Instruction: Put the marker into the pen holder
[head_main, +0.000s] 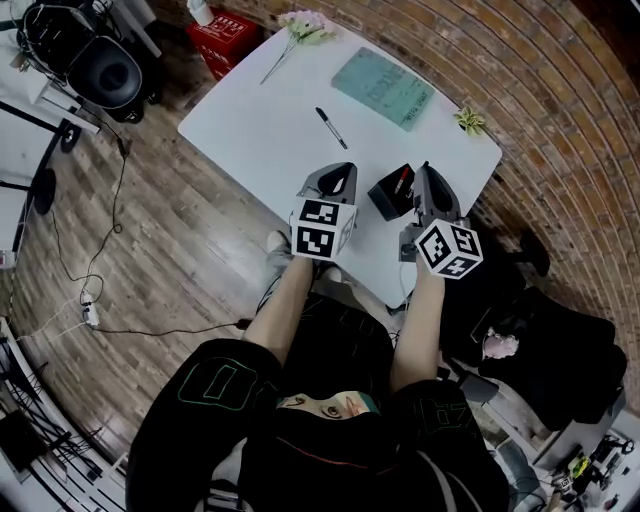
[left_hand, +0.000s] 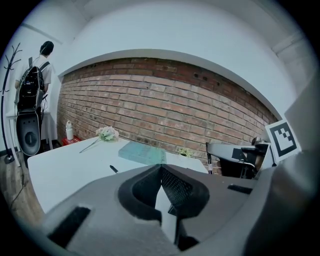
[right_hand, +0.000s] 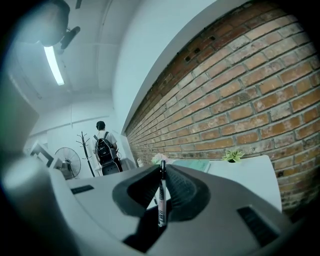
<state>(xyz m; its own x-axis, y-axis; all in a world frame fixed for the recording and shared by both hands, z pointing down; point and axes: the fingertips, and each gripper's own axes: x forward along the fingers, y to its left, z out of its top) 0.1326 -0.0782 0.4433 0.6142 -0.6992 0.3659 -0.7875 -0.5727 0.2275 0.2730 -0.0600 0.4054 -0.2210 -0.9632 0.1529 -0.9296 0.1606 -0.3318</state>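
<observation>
Nearest my lens, the right gripper (right_hand: 162, 170) has its tongs clamped on the marker (right_hand: 161, 200), which stands upright at the frame's centre, its end poking just past the tips. I judge that this grip lets it drop end-first into the pen holder (head_main: 390, 192), the black box at the head view's centre, just beside that gripper. The left gripper (left_hand: 160, 167) has its tongs closed together on nothing; I read it as idle. A second marker (head_main: 331, 127) lies loose on the white table (head_main: 250, 130), toward upper centre. The left forearm (head_main: 285, 305) and right forearm (head_main: 415, 330) reach forward side by side, with the right gripper tilted up toward the brick wall (right_hand: 250, 100).
</observation>
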